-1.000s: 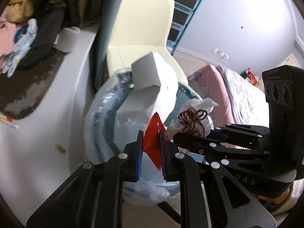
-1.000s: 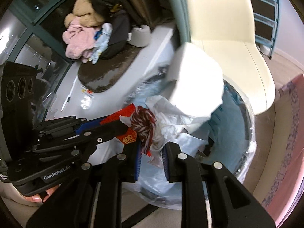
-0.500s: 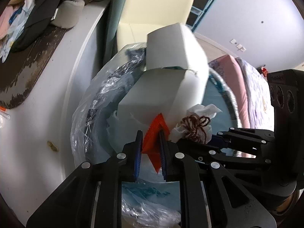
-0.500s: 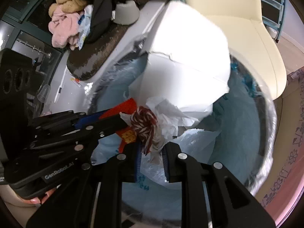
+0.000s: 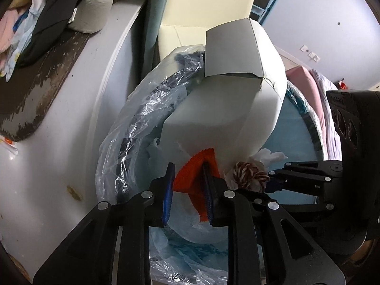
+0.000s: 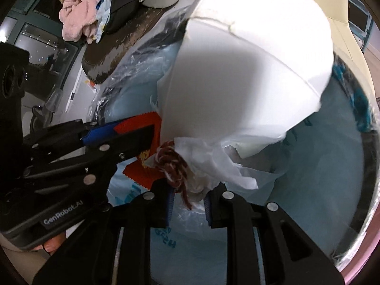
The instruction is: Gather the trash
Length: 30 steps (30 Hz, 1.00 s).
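Bin [image 5: 133, 128] with clear liner fills frame centre in both views; rim partly cut off at lower edge. White box [image 5: 223, 109] stands inside, hiding bin's far side; blurred, overexposed in right view. Left gripper [image 5: 187, 190]: fingers have just been opening, gap narrow, red wrapper [image 5: 197, 173] between pads, grip loosening. Right gripper [image 6: 187, 199]: fingers narrow, clamped on tissue [image 6: 209, 166] wad wound with red-white string [image 6: 172, 163]. White tabletop [image 5: 47, 142] at left, clutter at upper left indistinct.
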{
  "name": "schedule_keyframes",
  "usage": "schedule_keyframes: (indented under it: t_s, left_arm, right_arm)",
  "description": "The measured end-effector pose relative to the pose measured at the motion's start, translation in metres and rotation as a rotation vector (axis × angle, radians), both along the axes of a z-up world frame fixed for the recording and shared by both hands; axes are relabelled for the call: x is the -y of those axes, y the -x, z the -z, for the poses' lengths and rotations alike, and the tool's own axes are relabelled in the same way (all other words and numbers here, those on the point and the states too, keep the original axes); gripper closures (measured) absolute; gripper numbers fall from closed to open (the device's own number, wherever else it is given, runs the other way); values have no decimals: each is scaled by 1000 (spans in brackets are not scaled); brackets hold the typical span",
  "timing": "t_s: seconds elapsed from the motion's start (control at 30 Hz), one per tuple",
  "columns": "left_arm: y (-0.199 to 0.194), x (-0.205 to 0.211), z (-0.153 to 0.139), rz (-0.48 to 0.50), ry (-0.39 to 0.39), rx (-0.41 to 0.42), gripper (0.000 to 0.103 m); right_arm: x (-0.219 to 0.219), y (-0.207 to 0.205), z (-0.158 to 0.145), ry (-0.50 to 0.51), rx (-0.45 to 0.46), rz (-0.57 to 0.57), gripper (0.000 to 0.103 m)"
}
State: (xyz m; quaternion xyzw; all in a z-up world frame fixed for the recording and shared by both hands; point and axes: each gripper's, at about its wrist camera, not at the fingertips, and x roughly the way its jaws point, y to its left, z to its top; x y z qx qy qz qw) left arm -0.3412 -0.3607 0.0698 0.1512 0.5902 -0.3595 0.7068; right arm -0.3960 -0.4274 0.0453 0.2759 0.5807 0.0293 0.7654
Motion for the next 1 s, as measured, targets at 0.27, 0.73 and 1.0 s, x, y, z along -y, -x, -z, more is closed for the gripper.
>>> schedule_keyframes:
  t_s: [0.27, 0.73, 1.0]
  left_arm:
    - [-5, 11, 2, 39, -36, -83, 83]
    - [-5, -23, -44, -42, 43, -61, 24]
    - [14, -66, -87, -24, 130, 49, 18]
  right_arm:
    - [8, 8, 1, -38, -58, 42, 72]
    - [2, 38, -51, 132, 26, 189, 46]
    - [-23, 51, -81, 261, 94, 292, 46]
